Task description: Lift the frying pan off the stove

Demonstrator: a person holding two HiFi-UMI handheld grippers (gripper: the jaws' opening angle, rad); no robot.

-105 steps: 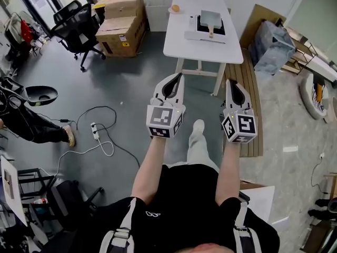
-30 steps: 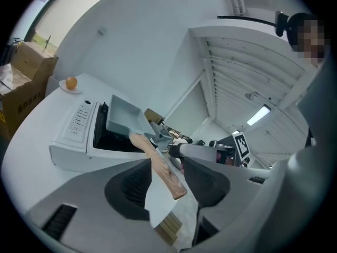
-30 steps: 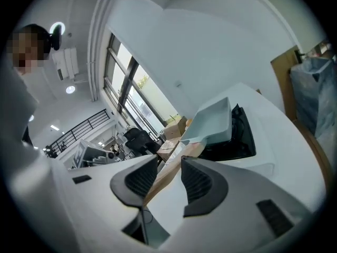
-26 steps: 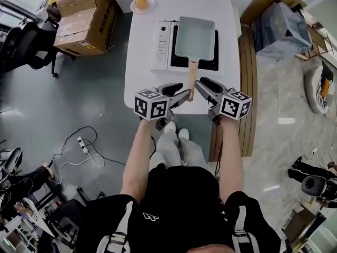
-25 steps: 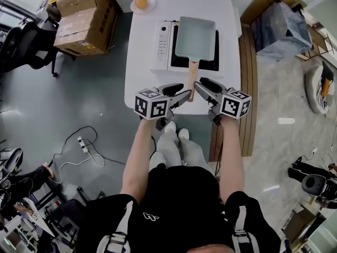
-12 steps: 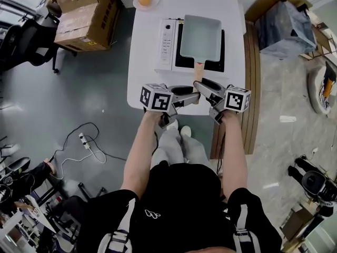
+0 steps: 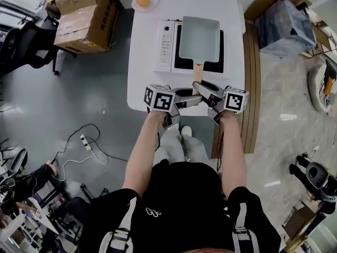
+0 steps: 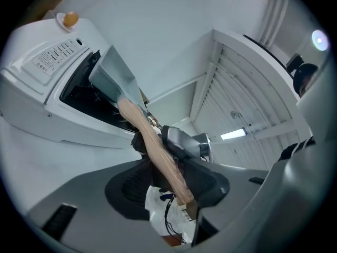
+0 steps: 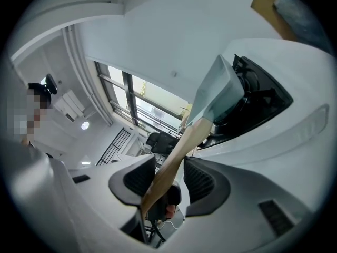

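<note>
Reading off print gets nowhere. The white logo on the black shirt [image 7: 153, 212] is too small to make out. The marker cubes [image 7: 159, 98] bear only black-and-white squares. The button panel of the stove [image 7: 167, 38] and the yellow label on the cardboard boxes [image 7: 87, 15] are too fine to read.

A second ago both grippers flanked the handle's near end; now they have drawn in around it. Four seconds back they hung over the floor, well away from the desk [image 7: 145, 73]. The pan lies on the stove as before.

The left gripper [image 8: 166, 186] reaches in from the left, just short of the stove. Its jaws stand apart with the wooden handle [image 7: 197, 74] running between them, close to one pad and clear of the other. The right gripper [image 9: 171, 181] comes in from the right. Its jaws have just been closing but are fairly wide, with the same handle between them and a gap at one pad.

Beyond them the frying pan [image 7: 199, 36], rectangular and grey, sits flat on the stove's black top. Its handle juts over the stove's near edge. Past the stove's far left corner a round orange thing [image 7: 143, 0] rests on a small plate [image 7: 135, 5].
</note>
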